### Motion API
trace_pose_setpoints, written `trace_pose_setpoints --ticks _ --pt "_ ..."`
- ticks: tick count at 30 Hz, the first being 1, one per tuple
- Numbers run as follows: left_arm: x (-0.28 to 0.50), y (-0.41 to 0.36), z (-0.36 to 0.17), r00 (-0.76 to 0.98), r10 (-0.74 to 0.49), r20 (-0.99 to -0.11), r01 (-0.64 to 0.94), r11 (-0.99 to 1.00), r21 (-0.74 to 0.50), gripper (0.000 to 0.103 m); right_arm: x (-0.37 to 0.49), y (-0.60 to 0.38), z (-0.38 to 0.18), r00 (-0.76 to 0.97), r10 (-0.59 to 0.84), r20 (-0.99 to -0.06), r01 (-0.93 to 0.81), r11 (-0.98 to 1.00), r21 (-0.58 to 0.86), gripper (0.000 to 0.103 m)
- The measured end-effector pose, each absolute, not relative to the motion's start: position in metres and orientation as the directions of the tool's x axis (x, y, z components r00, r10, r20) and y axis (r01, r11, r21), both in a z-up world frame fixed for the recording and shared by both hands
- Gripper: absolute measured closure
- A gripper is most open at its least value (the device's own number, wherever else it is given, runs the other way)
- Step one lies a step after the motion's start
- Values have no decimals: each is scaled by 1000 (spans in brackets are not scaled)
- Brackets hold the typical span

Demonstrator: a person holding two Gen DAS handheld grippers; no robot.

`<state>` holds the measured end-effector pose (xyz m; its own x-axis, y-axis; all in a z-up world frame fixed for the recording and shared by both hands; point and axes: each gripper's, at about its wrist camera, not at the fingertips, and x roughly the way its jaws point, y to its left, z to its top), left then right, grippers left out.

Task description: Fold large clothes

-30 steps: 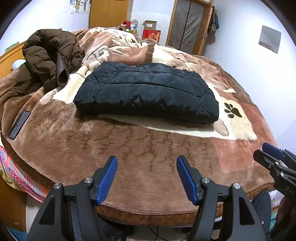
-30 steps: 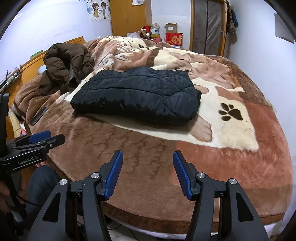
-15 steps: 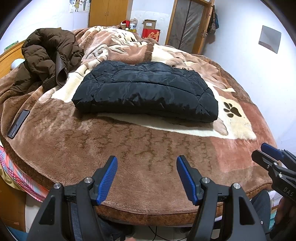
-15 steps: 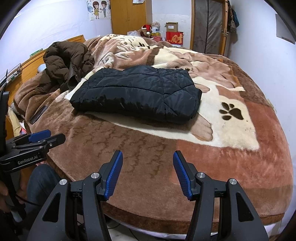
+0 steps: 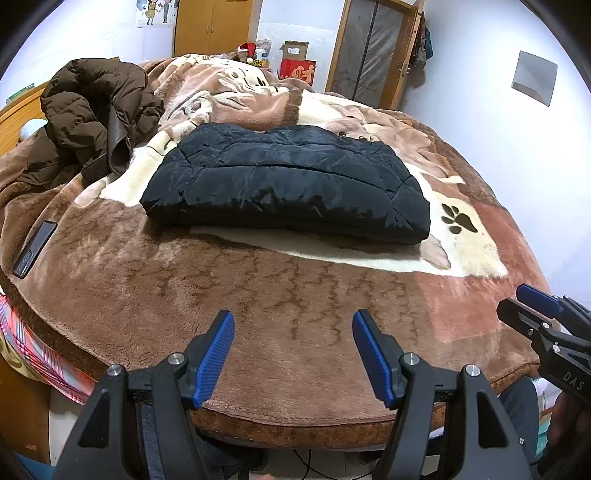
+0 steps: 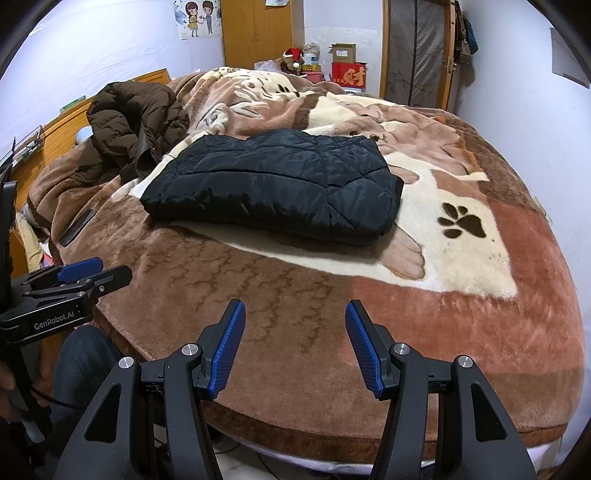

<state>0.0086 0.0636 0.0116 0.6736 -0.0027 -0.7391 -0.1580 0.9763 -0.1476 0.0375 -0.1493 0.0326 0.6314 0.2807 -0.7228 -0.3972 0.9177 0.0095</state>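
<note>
Black quilted jacket (image 5: 284,184) lies folded into a flat, thick rectangle on the brown and cream blanket (image 5: 258,295) covering the bed, mid-bed, on the cream panel of the print. Long axis runs left to right across both views; the near long edge faces the grippers, the rounded folded end sits at the right, just short of the dark paw print (image 5: 458,219).

Around it: a brown puffer coat (image 5: 92,114) heaped unfolded at the left rear, close to the jacket's left end but apart from it. A dark flat phone-like object (image 5: 35,248) lies on the blanket near the left edge, well apart from the jacket. Behind the bed: wooden wardrobe (image 6: 258,33), red box (image 6: 349,75) with cardboard box above, a door frame at right rear. Bare plush blanket lies between jacket and grippers.

Left gripper (image 5: 293,354) hovers over the near bed edge, blue pads spread wide, gripping nothing. Right gripper (image 6: 295,347) likewise spread, pads apart, nothing held. Each shows at the margin of the other's view: right gripper at the right edge of the left view, left gripper at the left edge of the right view. Both well short of the jacket.
</note>
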Motion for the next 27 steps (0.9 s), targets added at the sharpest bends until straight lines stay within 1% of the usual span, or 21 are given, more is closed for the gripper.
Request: trace_pose_setpoints --ticks 16,20,27 --pt "7 63 14 679 -6 -734 -150 978 -147 34 37 -149 33 631 282 -723 -399 917 9 46" --pt "7 61 15 677 5 -736 -152 979 -133 31 37 -149 33 630 282 -724 -399 917 10 46" --pt "7 62 13 676 -3 -737 -153 978 -145 31 36 -148 33 630 280 -725 -398 917 8 46"
